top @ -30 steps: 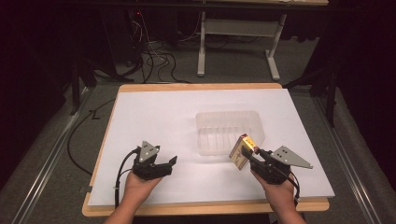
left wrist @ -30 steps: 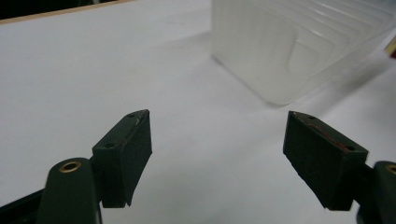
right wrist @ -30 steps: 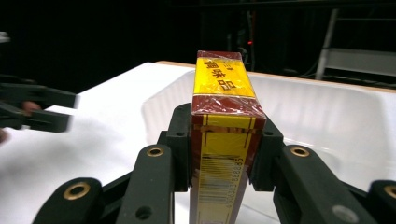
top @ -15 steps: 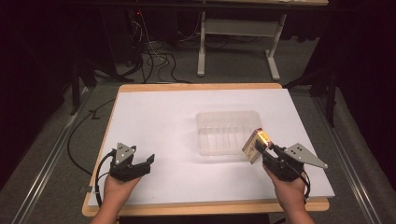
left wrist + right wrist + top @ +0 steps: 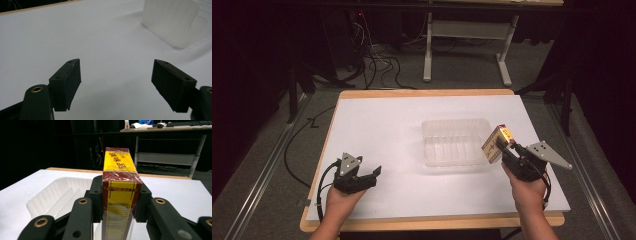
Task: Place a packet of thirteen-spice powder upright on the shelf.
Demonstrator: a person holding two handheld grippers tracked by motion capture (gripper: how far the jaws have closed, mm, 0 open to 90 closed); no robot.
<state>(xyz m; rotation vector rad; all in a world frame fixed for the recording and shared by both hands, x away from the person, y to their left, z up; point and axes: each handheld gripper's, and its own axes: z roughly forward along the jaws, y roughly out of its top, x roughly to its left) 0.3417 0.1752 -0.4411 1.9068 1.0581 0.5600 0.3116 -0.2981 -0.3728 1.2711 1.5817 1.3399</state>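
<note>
My left gripper (image 5: 373, 173) sits far to the left of the clear tray (image 5: 457, 143), close to my edge of the white table (image 5: 377, 125). Its jaws are wide apart with nothing between them. In the left gripper view I see bare table between the two black pads (image 5: 72, 75), and the tray (image 5: 172, 22) is off in the far corner. The left hand (image 5: 339, 200) lies low and flat, and the gripper points toward the tray.

The tray is in the middle of the table. It looks empty, with little ribs along its floor.

My right gripper (image 5: 504, 150) is just to the right of the tray. Its jaws are squeezed tight on a small red and yellow box (image 5: 497, 144). The box is up in the air and tilted, right next to the tray's right wall. In the right gripper view the box (image 5: 120, 185) stands tall between the jaws, with the tray (image 5: 57, 192) below and to the left.

I think the job now is to put the box in the tray. To do it well, I should move the box over the tray's open top, go down slowly, and let go only when it touches the floor. I should not bump the thin wall, as the tray could slide.

The right hand (image 5: 527, 187) is lifted, and the gripper points up and toward the tray.
</note>
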